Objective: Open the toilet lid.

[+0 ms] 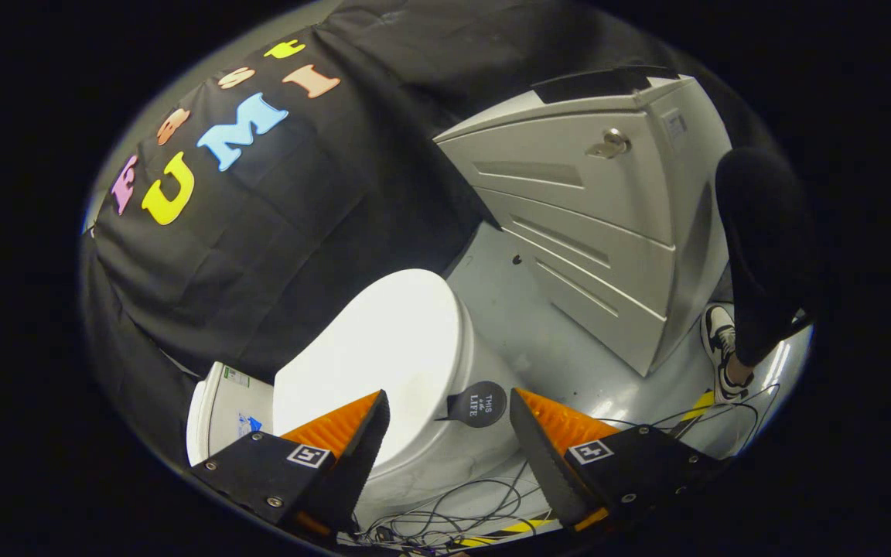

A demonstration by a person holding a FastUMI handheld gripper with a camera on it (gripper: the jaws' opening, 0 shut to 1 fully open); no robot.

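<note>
Claw: fingers spread wide, gripping nothing, raised above the toilet and clear of it.

Toilet lid: white, closed flat on the bowl, lying just ahead of the fingers and partly between them; nearer the left finger, whose tip overlaps the lid's near edge in view. Contact cannot be told.

Tag: dark, round, hanging at the lid's side, in the gap between the fingers.

Cistern: white, at the far end of the toilet, beside the left finger, against the black cloth wall.

Cables: thin, dark, looped on the grey floor below the bowl, between the fingers.

Cabinet: grey, with drawers and a metal lock, standing beyond the right finger, well apart from the toilet.

Person's leg: dark trousers, white-and-black shoe, beside the cabinet.
</note>
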